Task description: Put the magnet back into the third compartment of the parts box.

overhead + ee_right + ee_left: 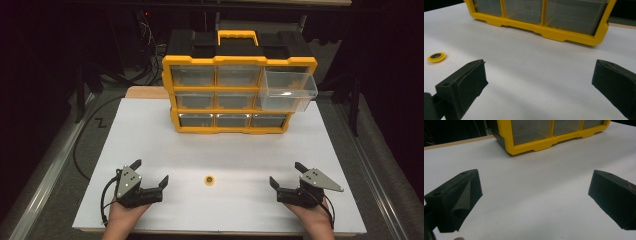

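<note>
Here, label by label:
Left tongs [152, 172]: jaws apart, empty, low on the white tabletop [150, 135].
Right tongs [286, 173]: jaws apart, empty, at the opposite side.
Yellow disc [209, 180]: flat on the tabletop between the two tongs (round, so no long axis), roughly midway, perhaps slightly nearer the left.
Yellow drawer organizer [240, 95]: behind, its top-right clear drawer [290, 90] pulled out.

A yellow-and-black drawer cabinet [239, 82] stood at twelve o'clock on the white worktop [150, 145], its handle upright on top. One clear drawer [289, 91] at its two o'clock corner was pulled out. Dark cables [87, 135] lay at nine o'clock, off the worktop.
</note>
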`<control>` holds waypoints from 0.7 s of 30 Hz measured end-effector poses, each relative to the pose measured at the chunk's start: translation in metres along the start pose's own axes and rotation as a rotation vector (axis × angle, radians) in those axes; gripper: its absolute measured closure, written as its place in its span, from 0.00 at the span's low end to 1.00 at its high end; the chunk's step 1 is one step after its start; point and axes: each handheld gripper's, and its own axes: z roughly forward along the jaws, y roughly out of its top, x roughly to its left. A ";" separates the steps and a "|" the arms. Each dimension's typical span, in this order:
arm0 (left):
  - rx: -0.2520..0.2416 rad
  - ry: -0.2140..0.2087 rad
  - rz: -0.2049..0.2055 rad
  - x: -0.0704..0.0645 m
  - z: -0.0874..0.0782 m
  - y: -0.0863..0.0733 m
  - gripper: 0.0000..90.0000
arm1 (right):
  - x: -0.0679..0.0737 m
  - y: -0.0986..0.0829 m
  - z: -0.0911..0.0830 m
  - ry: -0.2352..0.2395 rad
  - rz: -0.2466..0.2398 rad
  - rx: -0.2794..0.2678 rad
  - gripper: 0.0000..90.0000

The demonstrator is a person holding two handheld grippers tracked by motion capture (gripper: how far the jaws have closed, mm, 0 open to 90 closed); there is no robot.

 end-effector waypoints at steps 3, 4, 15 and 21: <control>0.007 -0.006 -0.011 0.003 -0.001 -0.001 0.01 | -0.002 -0.002 0.002 0.006 0.014 0.007 0.01; 0.010 -0.008 -0.016 0.005 -0.001 -0.001 0.01 | -0.002 -0.002 0.002 0.006 0.014 0.007 0.01; 0.003 -0.016 -0.011 0.005 -0.001 -0.001 0.01 | -0.003 -0.003 0.002 -0.022 0.002 0.013 0.01; 0.010 -0.018 -0.006 0.005 0.000 -0.001 0.01 | -0.005 -0.003 0.002 -0.030 0.000 0.015 0.01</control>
